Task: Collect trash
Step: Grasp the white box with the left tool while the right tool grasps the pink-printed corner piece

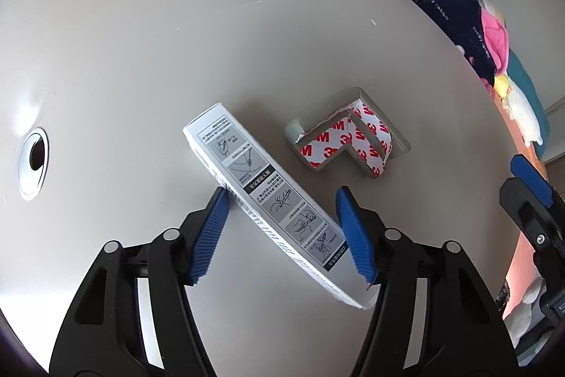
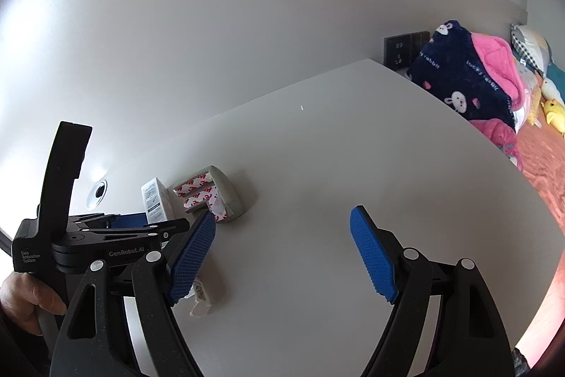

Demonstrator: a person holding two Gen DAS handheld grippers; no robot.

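Observation:
A long white box printed with instruction drawings lies slantwise on the white table. My left gripper is down over it, and both blue pads touch its long sides. Just beyond sits a grey corner guard lined with red-and-white 3M tape. In the right wrist view the box and the guard lie far left, beside the left gripper. My right gripper hangs open over bare table. A small crumpled wrapper lies under its left finger.
A round cable hole is set in the table at the left. A pile of navy and pink clothes lies on a bed past the table's right edge, near a dark wall socket. A hand holds the left gripper's handle.

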